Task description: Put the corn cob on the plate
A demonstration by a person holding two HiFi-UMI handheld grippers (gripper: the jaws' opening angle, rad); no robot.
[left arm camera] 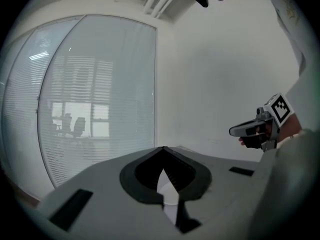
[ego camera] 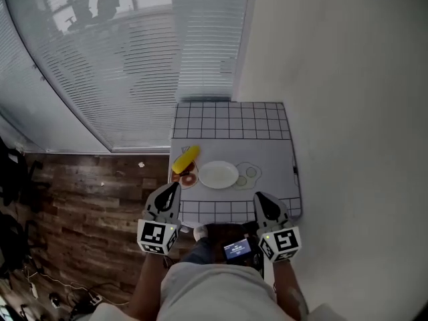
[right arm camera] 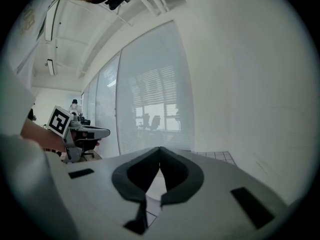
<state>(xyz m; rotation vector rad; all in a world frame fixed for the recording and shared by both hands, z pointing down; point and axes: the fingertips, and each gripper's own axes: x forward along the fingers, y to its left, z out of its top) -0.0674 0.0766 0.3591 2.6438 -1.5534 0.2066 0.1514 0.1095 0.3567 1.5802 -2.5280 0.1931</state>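
In the head view a yellow corn cob (ego camera: 186, 158) lies on the left part of a small grey table (ego camera: 267, 152), just left of a white plate (ego camera: 219, 175). My left gripper (ego camera: 175, 186) hovers at the table's near left edge, shut and empty, a short way in front of the corn. At the near right edge my right gripper (ego camera: 257, 197) is held shut and empty too. In the left gripper view the jaws (left arm camera: 163, 149) meet at the tip, and the right gripper (left arm camera: 235, 131) shows at the right. The right gripper view shows its own jaws (right arm camera: 159, 149) closed.
A brown doughnut-like piece (ego camera: 188, 178) lies by the corn and a fried-egg piece (ego camera: 249, 173) right of the plate. A white wall (ego camera: 348, 112) runs along the table's right, a window with blinds (ego camera: 134, 59) behind it. Wooden floor (ego camera: 93, 192) lies left.
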